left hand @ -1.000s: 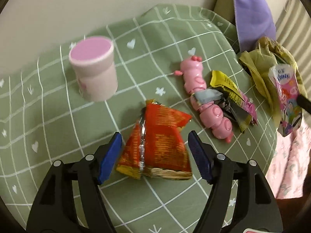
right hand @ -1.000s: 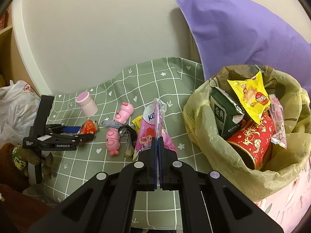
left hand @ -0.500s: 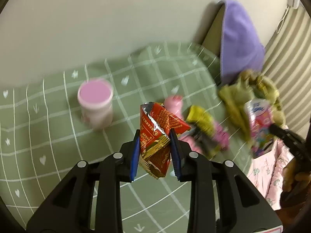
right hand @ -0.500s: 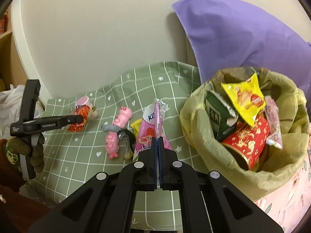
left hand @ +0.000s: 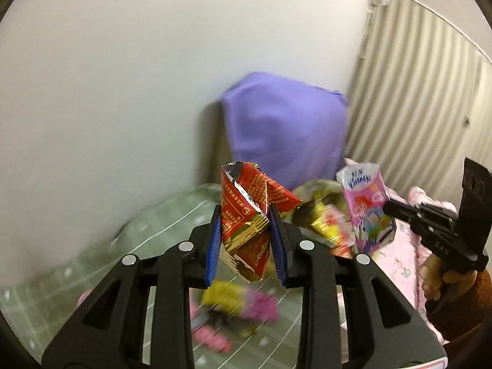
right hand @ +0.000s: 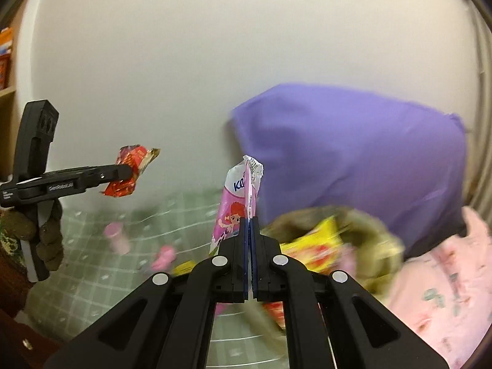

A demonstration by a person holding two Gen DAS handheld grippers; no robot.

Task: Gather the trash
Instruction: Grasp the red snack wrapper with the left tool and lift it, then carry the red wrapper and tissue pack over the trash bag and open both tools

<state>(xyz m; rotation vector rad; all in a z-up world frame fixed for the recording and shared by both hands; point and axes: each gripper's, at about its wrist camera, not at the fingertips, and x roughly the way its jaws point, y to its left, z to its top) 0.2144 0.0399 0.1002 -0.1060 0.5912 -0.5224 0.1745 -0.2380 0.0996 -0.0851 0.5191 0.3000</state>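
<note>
The red snack wrapper [left hand: 249,215] is showing a crumpled, torn-open body with a silver foil lining at its top edge, gold trim lower down and white print on the red panels. It is sitting between the blue pads [left hand: 213,252] of the left tool [left hand: 246,246], which is pinching it at mid-height; its top is standing above the fingertips and its lower corner is hanging below them. In the right wrist view the same wrapper is hanging clear above the green checked cloth [right hand: 92,276], gripped at the tip of the left tool. The pink drink pouch [right hand: 235,212] is showing a white top, blue lettering and a cartoon girl with red hair; its upper corner is looking torn and crinkled. The right tool [right hand: 249,246] is pressed together on the pouch's thin side seam, with the pouch standing upright beyond and to the left of the fingertips. Both items are being held in the air near the olive-yellow trash bag [right hand: 369,246], which is lying just to the right of the pouch and is holding a yellow packet [right hand: 313,243]. A purple pillow [right hand: 353,160] is leaning against the wall behind the bag. The lower scene is blurred.
</note>
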